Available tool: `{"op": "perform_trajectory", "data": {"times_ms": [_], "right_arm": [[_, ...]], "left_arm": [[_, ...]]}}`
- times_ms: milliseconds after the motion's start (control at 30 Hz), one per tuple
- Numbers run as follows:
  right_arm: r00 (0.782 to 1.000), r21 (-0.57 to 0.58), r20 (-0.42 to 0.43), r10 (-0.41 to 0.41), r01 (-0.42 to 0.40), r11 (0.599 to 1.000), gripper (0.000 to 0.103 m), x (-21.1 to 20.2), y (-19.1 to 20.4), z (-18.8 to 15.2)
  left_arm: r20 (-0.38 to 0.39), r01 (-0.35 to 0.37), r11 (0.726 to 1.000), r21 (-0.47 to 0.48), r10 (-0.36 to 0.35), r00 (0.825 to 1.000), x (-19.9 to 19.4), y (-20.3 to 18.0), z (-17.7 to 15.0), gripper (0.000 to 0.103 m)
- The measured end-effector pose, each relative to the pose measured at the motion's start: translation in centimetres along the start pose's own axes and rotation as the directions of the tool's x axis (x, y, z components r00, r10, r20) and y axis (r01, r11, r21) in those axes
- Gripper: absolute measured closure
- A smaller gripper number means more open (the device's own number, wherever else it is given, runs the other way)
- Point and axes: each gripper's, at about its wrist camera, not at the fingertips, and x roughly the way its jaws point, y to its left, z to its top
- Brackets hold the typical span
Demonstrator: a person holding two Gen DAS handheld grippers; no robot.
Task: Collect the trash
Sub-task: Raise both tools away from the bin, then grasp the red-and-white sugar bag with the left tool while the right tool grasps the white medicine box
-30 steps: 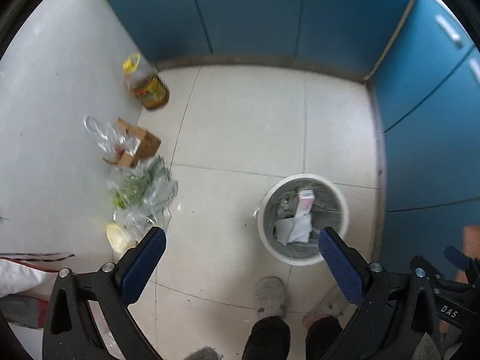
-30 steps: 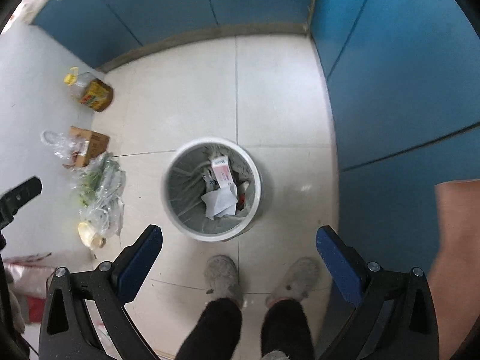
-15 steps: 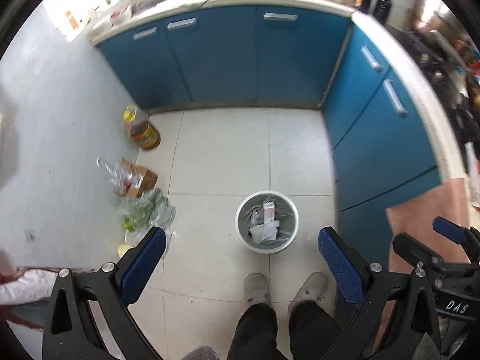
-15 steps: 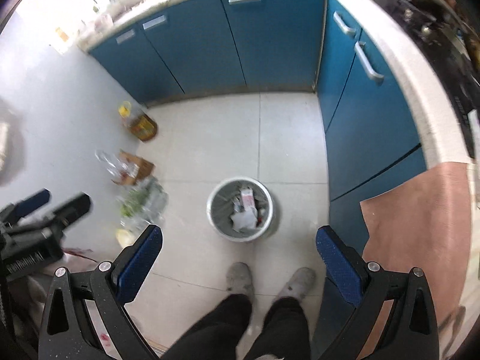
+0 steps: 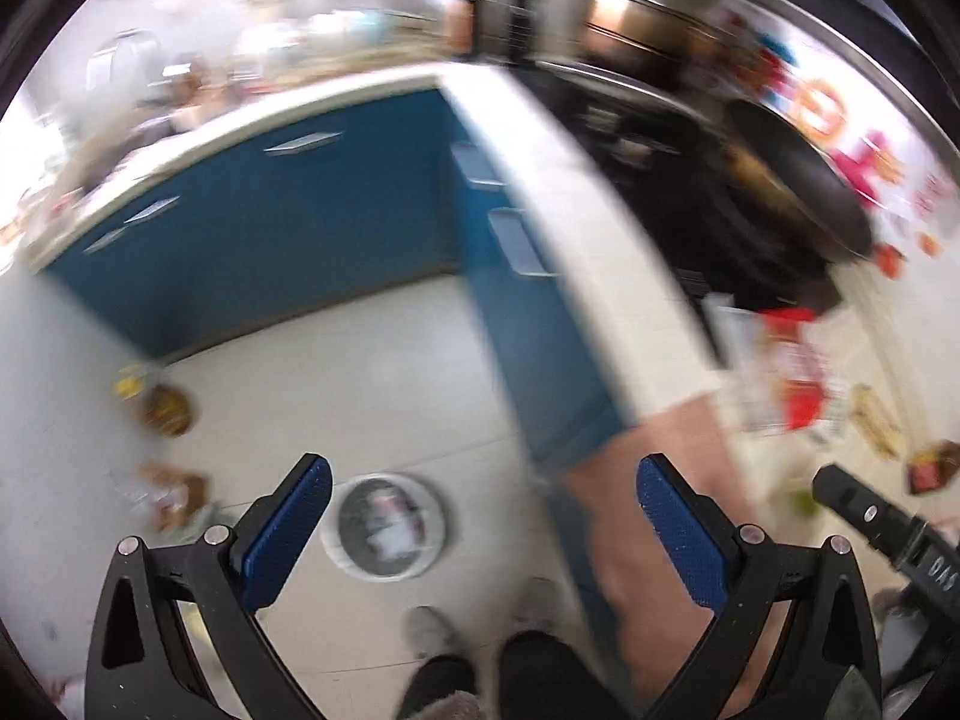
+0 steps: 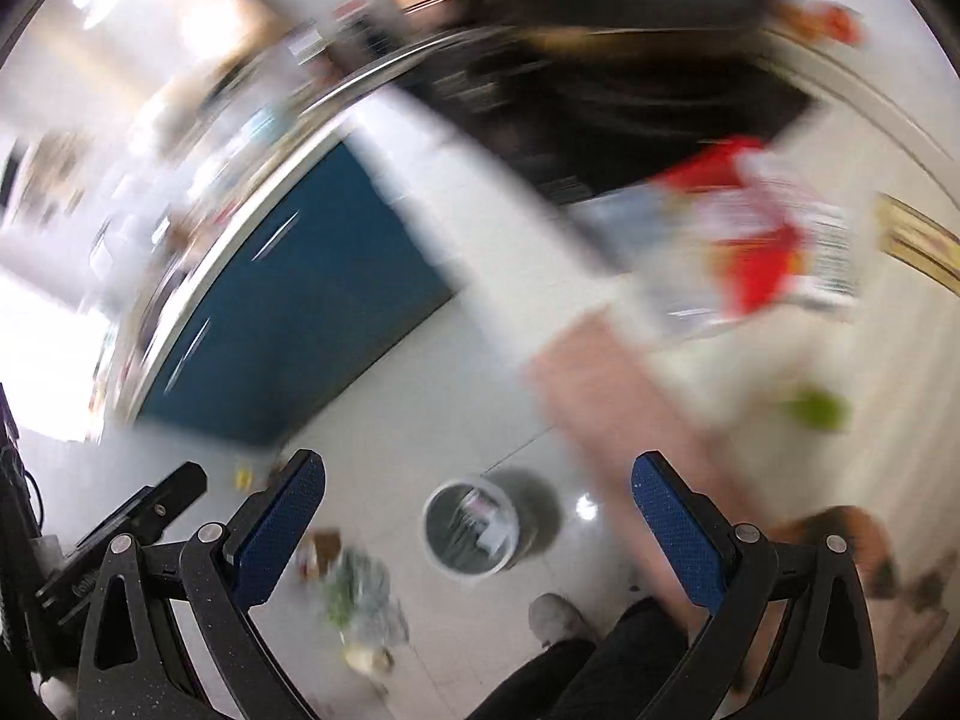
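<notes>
Both views are blurred by motion. A round white trash bin (image 5: 384, 531) with papers in it stands on the tiled floor far below; it also shows in the right wrist view (image 6: 471, 525). My left gripper (image 5: 480, 516) is open and empty, high above the floor. My right gripper (image 6: 477, 513) is open and empty too. A red and white package (image 5: 780, 372) lies on the white countertop (image 5: 600, 228); it shows in the right wrist view (image 6: 756, 252). A small green scrap (image 6: 819, 411) lies on the counter.
Blue cabinets (image 5: 270, 228) line the floor's far and right sides. A black wok (image 5: 798, 180) sits on the stove. A pink board (image 5: 648, 498) lies at the counter edge. An oil bottle (image 5: 162, 405), a box and bags (image 6: 360, 588) lie by the left wall. The person's feet (image 5: 426, 630) stand near the bin.
Both grippers have risen fast from just above the bin to above counter height and tilted right. The bin looks much smaller; the countertop, stove and package have come into view.
</notes>
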Motion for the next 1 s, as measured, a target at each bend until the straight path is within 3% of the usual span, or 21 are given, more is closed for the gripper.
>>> {"op": "perform_trajectory", "data": {"times_ms": [100, 167, 333, 467, 600, 633, 667, 700, 767, 867, 1000], "right_arm": [[0.996, 0.139, 0.030, -0.082, 0.077, 0.987, 0.000, -1.3, -7.8, 2.4], [0.990, 0.233, 0.044, -0.137, 0.123, 0.965, 0.000, -2.2, -13.0, 3.6], [0.972, 0.380, 0.046, -0.231, 0.197, 0.904, 0.000, -3.0, -22.5, 4.9], [0.963, 0.454, 0.036, -0.266, 0.222, 0.863, 0.000, -3.0, -27.5, 4.9], [0.962, 0.475, 0.014, -0.272, 0.233, 0.849, 0.000, -1.9, -29.4, 5.1], [0.962, 0.473, 0.010, -0.274, 0.237, 0.849, 0.000, -1.6, -29.6, 5.2], [0.961, 0.470, 0.005, -0.276, 0.241, 0.849, 0.000, -1.3, -29.7, 5.3], [0.961, 0.467, -0.001, -0.276, 0.245, 0.850, 0.000, -0.9, -29.8, 5.5], [0.960, 0.465, -0.013, -0.281, 0.255, 0.848, 0.000, -0.2, -29.8, 5.9], [0.961, 0.465, -0.029, -0.276, 0.257, 0.847, 0.000, 0.8, -29.8, 6.4], [0.963, 0.439, -0.030, -0.269, 0.254, 0.862, 0.000, 1.6, -29.1, 7.3]], "left_arm": [[-0.093, 0.114, 0.992, 0.055, -0.109, 0.990, 4.5, -7.2, 2.8, 0.000], [-0.165, 0.174, 0.982, 0.078, -0.159, 0.973, 7.8, -11.5, 3.8, 0.000], [-0.304, 0.246, 0.966, 0.081, -0.211, 0.929, 14.6, -18.7, 4.6, 0.000], [-0.359, 0.246, 0.968, 0.055, -0.211, 0.909, 18.3, -21.3, 4.6, 0.000], [-0.380, 0.253, 0.967, 0.018, -0.227, 0.897, 20.1, -21.7, 4.4, 0.004], [-0.377, 0.246, 0.969, 0.014, -0.223, 0.899, 20.2, -21.8, 4.4, 0.008], [-0.346, 0.230, 0.973, 0.015, -0.211, 0.914, 19.9, -21.9, 4.6, 0.023], [-0.331, 0.211, 0.977, 0.023, -0.192, 0.924, 19.8, -22.0, 4.7, 0.032], [-0.318, 0.203, 0.978, 0.042, -0.180, 0.931, 19.7, -22.6, 4.8, 0.079], [-0.302, 0.232, 0.972, 0.047, -0.207, 0.931, 19.0, -22.6, 4.9, 0.093], [-0.203, 0.197, 0.977, 0.082, -0.177, 0.963, 15.6, -21.1, 5.6, 0.097]]}}
